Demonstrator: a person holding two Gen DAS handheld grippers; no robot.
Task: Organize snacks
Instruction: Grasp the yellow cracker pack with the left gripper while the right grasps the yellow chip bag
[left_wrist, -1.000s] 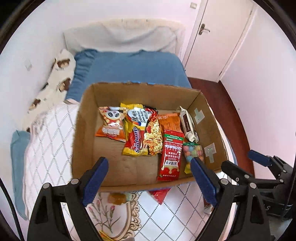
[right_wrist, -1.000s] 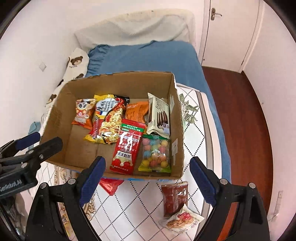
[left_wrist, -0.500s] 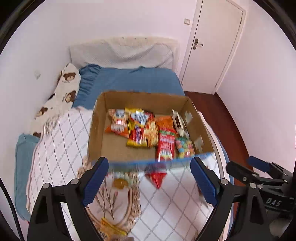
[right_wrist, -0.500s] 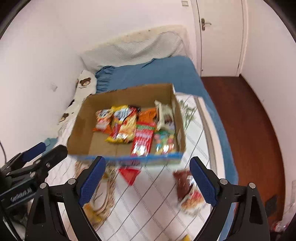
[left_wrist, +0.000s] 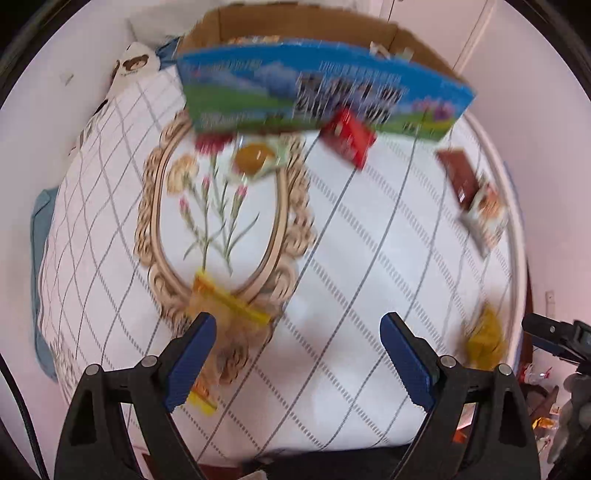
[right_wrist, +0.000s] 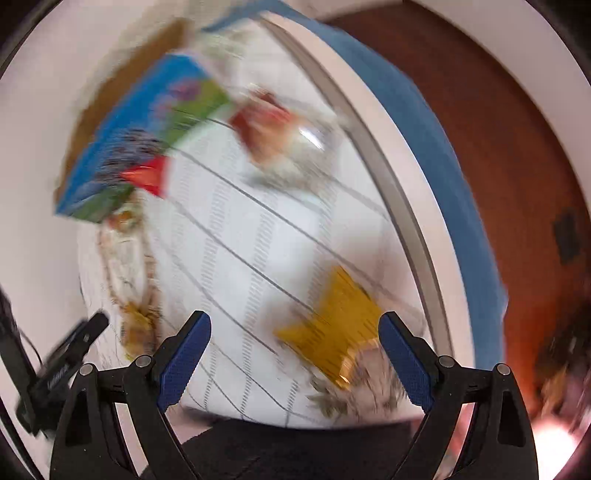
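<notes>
The cardboard box (left_wrist: 321, 85) with a blue and green printed front stands at the far end of the white quilt (left_wrist: 351, 258). Loose snacks lie on the quilt: a red packet (left_wrist: 349, 136), an orange one (left_wrist: 255, 158), a brown packet (left_wrist: 458, 173) beside a pale one (left_wrist: 487, 210), and a yellow-orange packet (left_wrist: 225, 314) just ahead of my left gripper (left_wrist: 297, 354), which is open and empty. My right gripper (right_wrist: 295, 354) is open and empty above a gold packet (right_wrist: 336, 325). Both views are blurred.
The gold packet also shows at the quilt's right edge in the left wrist view (left_wrist: 484, 339). The bed edge (right_wrist: 388, 166), a blue sheet (right_wrist: 436, 147) and brown wooden floor (right_wrist: 498, 110) lie to the right. The box is at upper left in the right wrist view (right_wrist: 147, 129).
Both grippers have pulled back from the box and tilted down toward the near end of the quilt. The box has shifted to the top of both views. Both stay open.
</notes>
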